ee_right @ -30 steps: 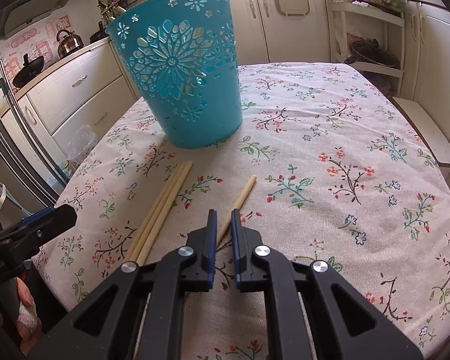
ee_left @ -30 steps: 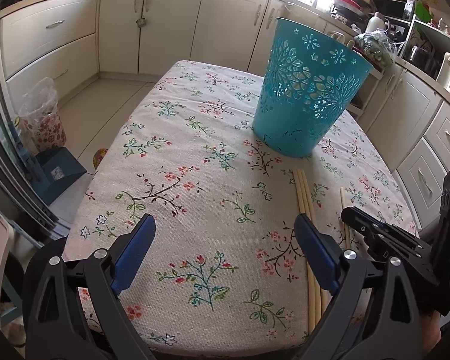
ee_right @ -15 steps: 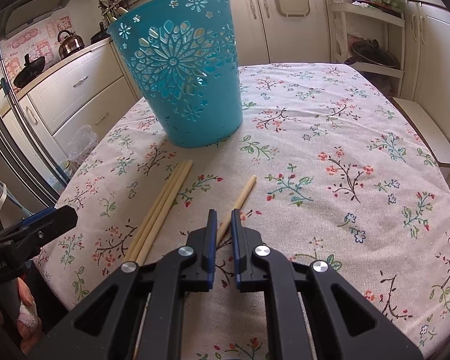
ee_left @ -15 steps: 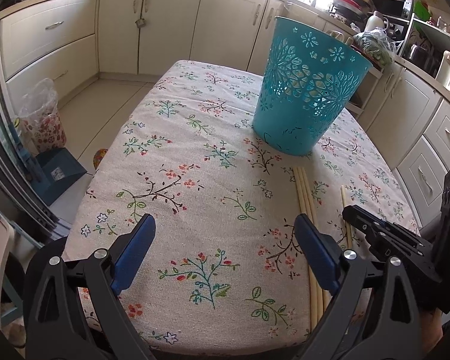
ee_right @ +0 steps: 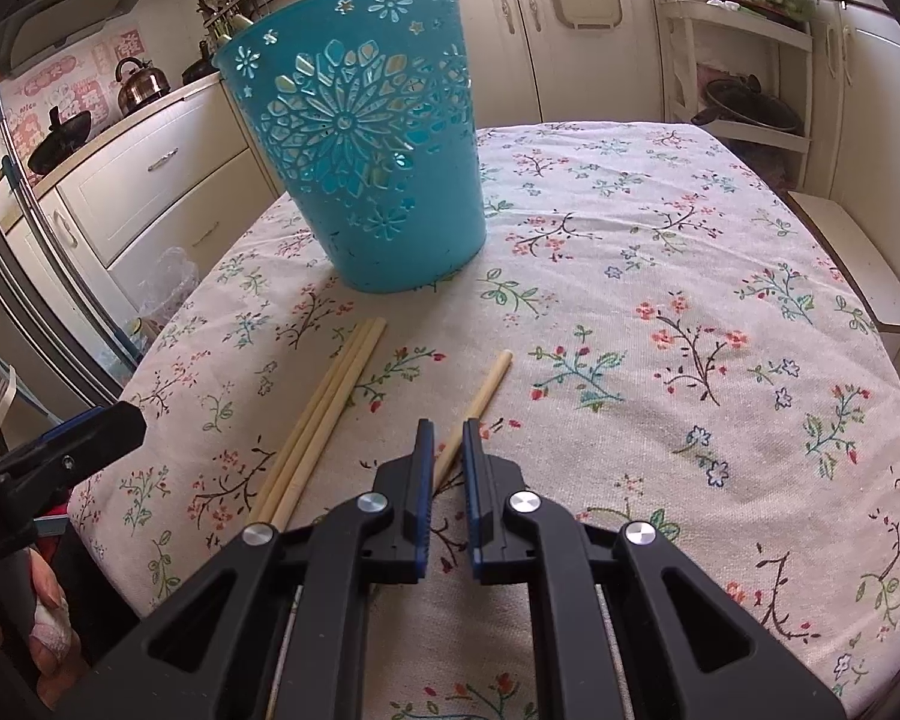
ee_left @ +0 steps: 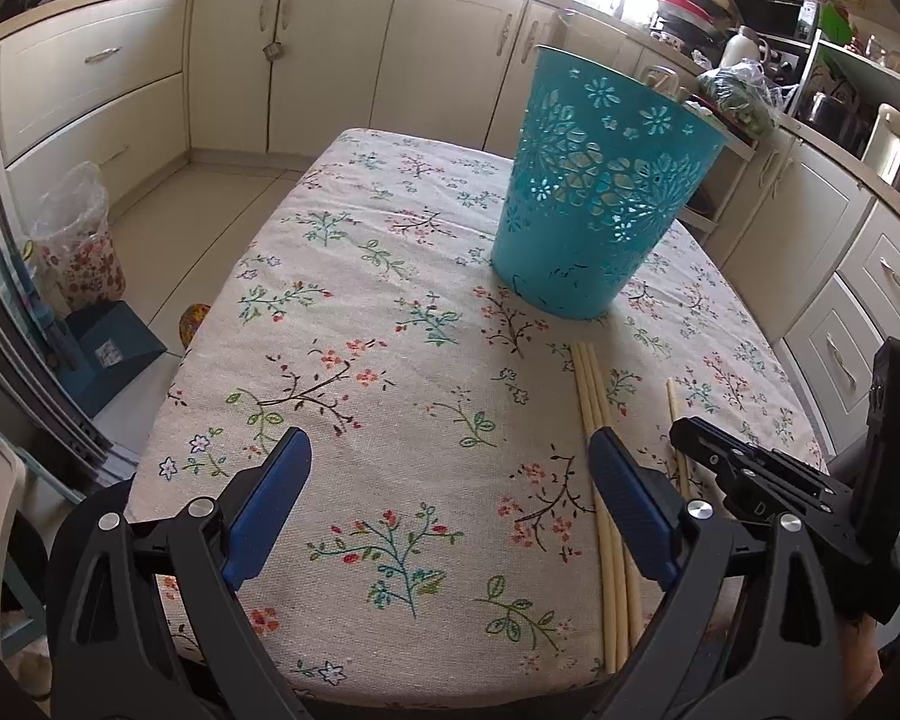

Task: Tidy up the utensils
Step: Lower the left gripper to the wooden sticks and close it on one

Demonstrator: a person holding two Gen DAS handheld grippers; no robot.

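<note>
Nearest the right wrist camera, the right gripper (ee_right: 447,426) was seen with its jaws drawn almost together around a single chopstick (ee_right: 480,393), which ran between the blue pads and pointed away toward one o'clock. From the frames it could not be told for certain whether the pads pressed the stick or merely flanked it; the narrow gap suggested a pinch. In the left wrist view, the left gripper (ee_left: 450,480) was held spread wide, nothing between its pads, above the floral tablecloth (ee_left: 354,360).

Just beside the single stick, at about ten o'clock from the right gripper, a bundle of three chopsticks (ee_right: 330,402) was laid side by side, touching one another. The sticks were pale, slender, round and smooth-looking. Farther off, at eleven o'clock, a turquoise basket (ee_right: 378,180) with cut-out flower patterns stood upright.

As a judgement: a thin round stick could roll or pivot in so small a grip when lifted by one end, and could be dropped short of the basket or knocked against its rim, tipping the light container.
</note>
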